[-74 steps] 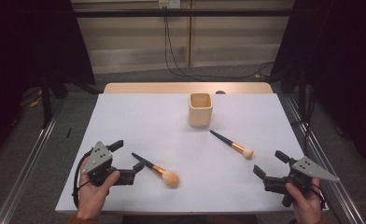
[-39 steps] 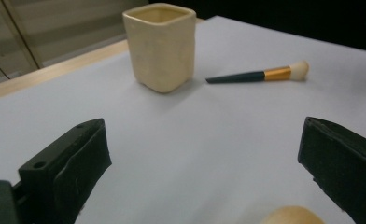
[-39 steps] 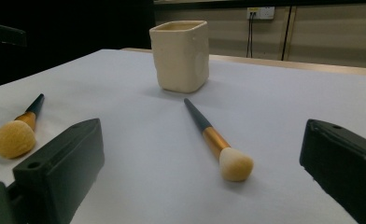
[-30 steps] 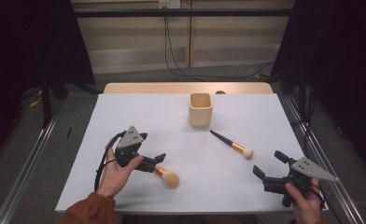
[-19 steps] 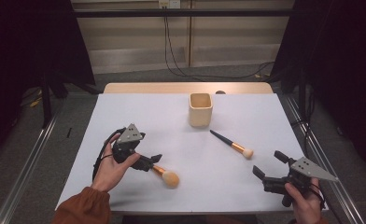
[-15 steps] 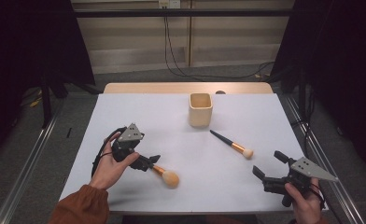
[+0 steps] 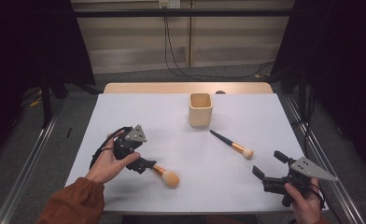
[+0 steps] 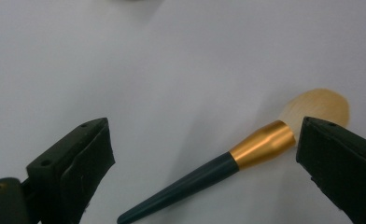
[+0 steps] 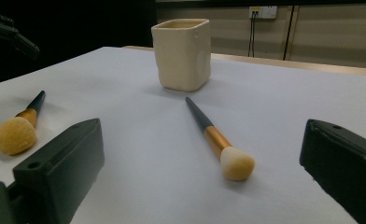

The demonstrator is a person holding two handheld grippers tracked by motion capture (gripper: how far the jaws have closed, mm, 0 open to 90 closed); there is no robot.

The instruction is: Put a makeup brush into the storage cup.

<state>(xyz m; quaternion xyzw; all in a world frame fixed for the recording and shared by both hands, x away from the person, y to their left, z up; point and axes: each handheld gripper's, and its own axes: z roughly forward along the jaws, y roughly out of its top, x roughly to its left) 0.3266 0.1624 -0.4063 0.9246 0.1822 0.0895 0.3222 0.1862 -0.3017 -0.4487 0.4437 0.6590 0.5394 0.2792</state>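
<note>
Left gripper sits low over the desk, jaws spread wide either side of the round-headed brush; nothing pinched yet. That brush lies flat, front-left of the cream cup and well apart from it, dark handle toward the left hand, bristles pointing away. Jaws straddle the handle near the gold ferrule, probably because the firm section gives a surer hold than the soft head.

Right gripper rests front-right of the cup, jaws also spread, holding nothing, likely waiting its turn. Slim brush lies just front-right of the cup, between cup and right gripper. Cup stands upright, mouth open, apparently the intended holder.
</note>
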